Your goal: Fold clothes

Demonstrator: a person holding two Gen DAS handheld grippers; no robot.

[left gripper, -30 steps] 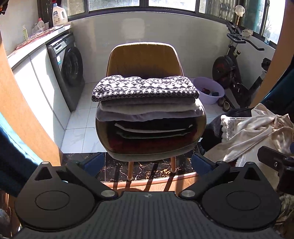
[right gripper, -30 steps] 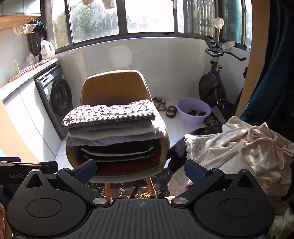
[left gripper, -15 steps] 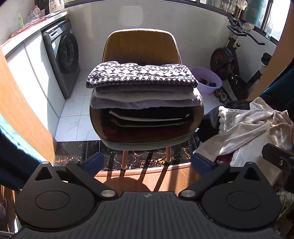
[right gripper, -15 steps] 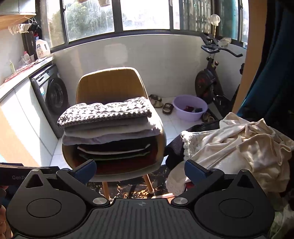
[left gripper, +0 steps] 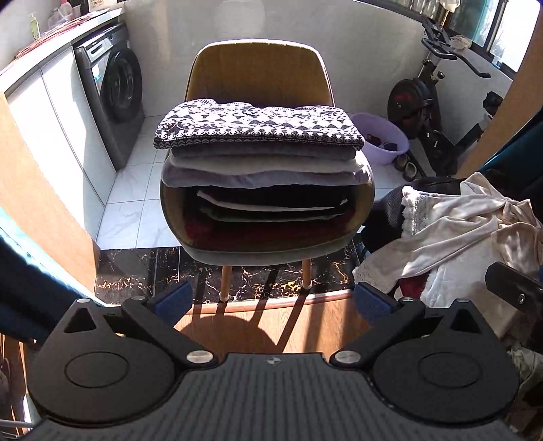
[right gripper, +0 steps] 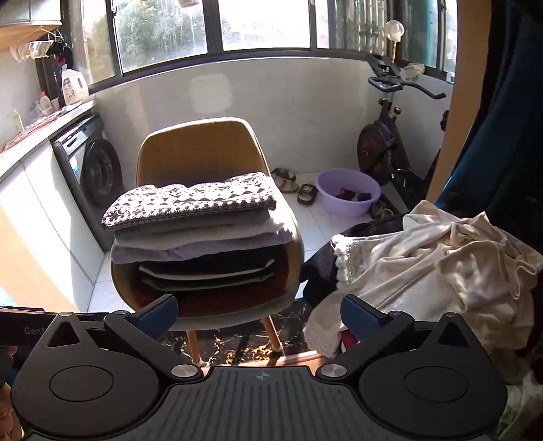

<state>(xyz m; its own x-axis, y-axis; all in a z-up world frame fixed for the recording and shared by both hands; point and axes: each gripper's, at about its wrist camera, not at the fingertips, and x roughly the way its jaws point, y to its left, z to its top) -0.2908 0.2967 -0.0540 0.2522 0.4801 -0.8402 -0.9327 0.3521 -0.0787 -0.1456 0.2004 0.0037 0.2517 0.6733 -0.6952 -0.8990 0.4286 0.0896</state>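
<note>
Over the last second my left gripper has tipped down and closed in on the chair; the right gripper has barely shifted. Both have jaws spread wide, holding nothing. The folded stack sits on the seat, patterned piece on top, squared up. The unfolded cream garment lies heaped to the right, well apart from the stack. My read: that fold is done, next is reaching right for the cream one.

Sunlit laundry balcony ahead of you.
You face a mustard chair on white tiles, washing machine left, exercise bike right, windows behind.
</note>
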